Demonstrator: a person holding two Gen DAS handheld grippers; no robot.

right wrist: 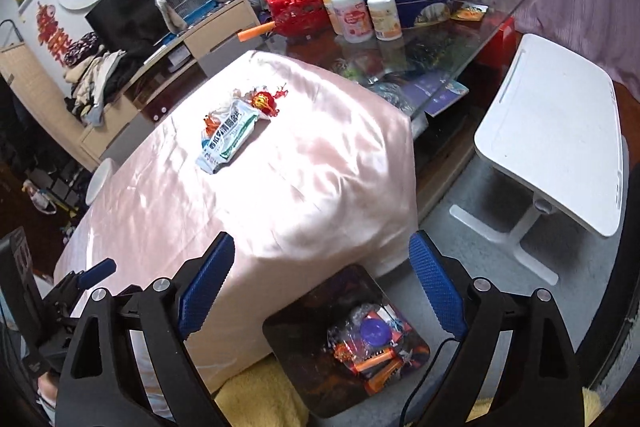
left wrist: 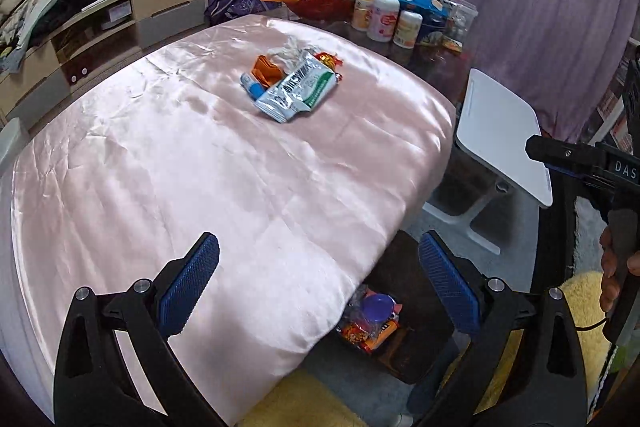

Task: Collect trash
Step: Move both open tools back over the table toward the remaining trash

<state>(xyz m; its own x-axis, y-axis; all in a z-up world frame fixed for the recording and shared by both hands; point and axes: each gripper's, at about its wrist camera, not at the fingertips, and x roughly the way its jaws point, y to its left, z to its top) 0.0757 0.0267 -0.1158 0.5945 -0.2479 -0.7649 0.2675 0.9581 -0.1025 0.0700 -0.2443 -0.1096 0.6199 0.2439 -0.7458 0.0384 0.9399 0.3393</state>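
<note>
Wide-apart, empty right gripper (right wrist: 322,287) above dark bin (right wrist: 304,347) of wrappers (right wrist: 372,347) beside pink-draped table (right wrist: 280,187)

only legible bit is "DAS" in white on the right gripper (left wrist: 580,163); pouch (right wrist: 226,139) print's too blurry.

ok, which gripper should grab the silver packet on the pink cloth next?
Slight edge to left: both jaws are open and empty, and the silver packet sits nearly dead ahead of the left gripper, but left of centre for the right gripper.
</note>
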